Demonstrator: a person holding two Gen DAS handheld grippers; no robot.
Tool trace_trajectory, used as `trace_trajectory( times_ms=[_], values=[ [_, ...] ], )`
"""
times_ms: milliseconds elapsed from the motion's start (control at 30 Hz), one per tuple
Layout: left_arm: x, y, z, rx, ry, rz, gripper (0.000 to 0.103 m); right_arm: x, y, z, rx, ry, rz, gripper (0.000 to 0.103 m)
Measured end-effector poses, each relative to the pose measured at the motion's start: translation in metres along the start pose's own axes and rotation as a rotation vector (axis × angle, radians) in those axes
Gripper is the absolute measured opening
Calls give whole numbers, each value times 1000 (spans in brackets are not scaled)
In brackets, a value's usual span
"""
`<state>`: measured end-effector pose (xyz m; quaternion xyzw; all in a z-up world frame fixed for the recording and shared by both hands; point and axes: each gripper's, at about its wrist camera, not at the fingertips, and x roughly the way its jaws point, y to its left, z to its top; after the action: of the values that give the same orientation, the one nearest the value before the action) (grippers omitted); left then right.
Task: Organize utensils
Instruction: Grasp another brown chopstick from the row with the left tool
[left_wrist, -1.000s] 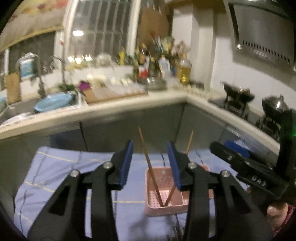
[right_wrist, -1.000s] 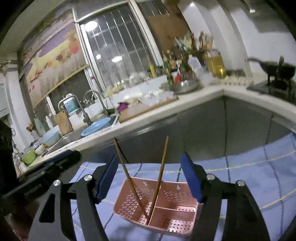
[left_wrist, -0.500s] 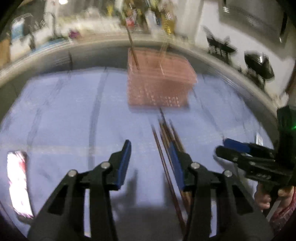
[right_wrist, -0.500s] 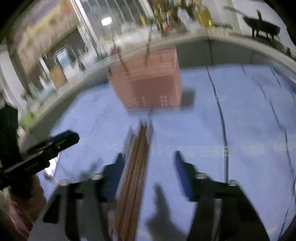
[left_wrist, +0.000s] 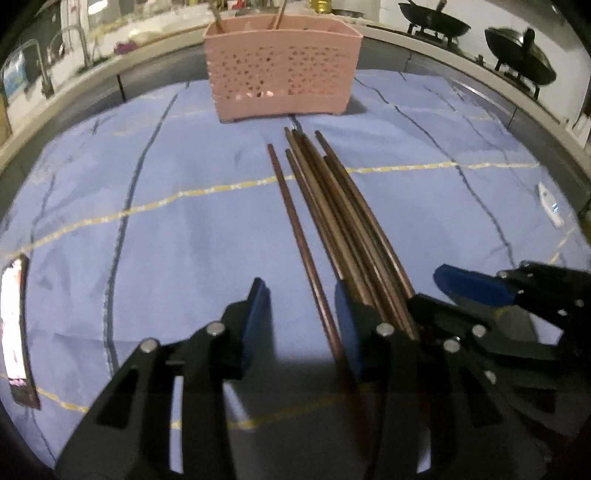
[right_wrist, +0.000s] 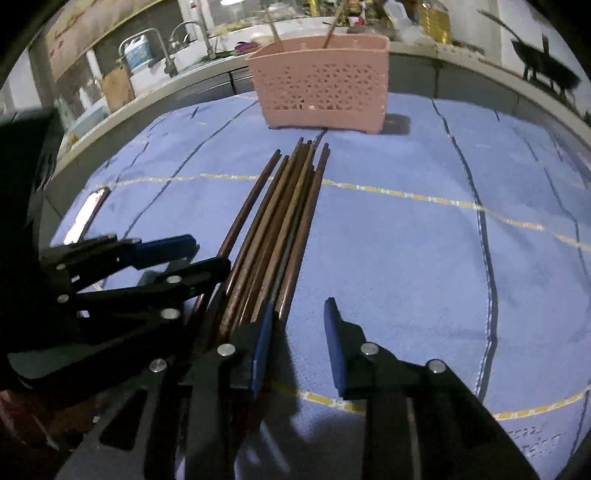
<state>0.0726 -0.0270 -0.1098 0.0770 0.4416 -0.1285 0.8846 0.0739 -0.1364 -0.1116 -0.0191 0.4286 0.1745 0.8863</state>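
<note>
Several brown chopsticks (left_wrist: 343, 221) lie in a bundle on the blue cloth (left_wrist: 147, 221), pointing at a pink perforated utensil basket (left_wrist: 280, 70) that holds two chopsticks upright. My left gripper (left_wrist: 301, 328) is open and low over the cloth, with the leftmost single chopstick (left_wrist: 299, 240) lying between its fingers. My right gripper (right_wrist: 297, 347) is open, just right of the bundle (right_wrist: 280, 221), its left finger against the outer chopstick. The basket (right_wrist: 321, 85) also shows in the right wrist view. Each gripper shows in the other's view, the right one (left_wrist: 480, 291) and the left one (right_wrist: 177, 258).
A phone (left_wrist: 14, 325) lies at the cloth's left edge, also in the right wrist view (right_wrist: 86, 212). A small white object (left_wrist: 550, 206) lies at the right edge. A counter with sink, taps and bottles runs behind; woks (left_wrist: 436, 22) stand on the stove at right.
Both grippers have tilted down and dropped from above the basket to the near ends of the chopsticks on the cloth. Both stay open.
</note>
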Motion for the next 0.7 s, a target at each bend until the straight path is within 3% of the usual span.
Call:
trace_trajectory(
  times_ms=[100,167,200,533,633,700],
  values=[
    [1,-4,1,21,-18,21,26,0,-2,-3,-31,-24,-65,29],
    [2,0,1,21,-13,22,11,-2,-6,-4,-35,-33,-107,29],
    [1,3,1,18,-10,24,10,-2,-9,-4,-34,-35,-120,29],
    [9,31,16,-5,4,48,12,15,-26,17,-36,26,-98,30],
    [18,35,31,18,0,80,26,29,-30,39,-51,36,-95,29],
    [27,42,44,20,-1,74,28,41,-33,59,-56,43,-83,29]
  ],
)
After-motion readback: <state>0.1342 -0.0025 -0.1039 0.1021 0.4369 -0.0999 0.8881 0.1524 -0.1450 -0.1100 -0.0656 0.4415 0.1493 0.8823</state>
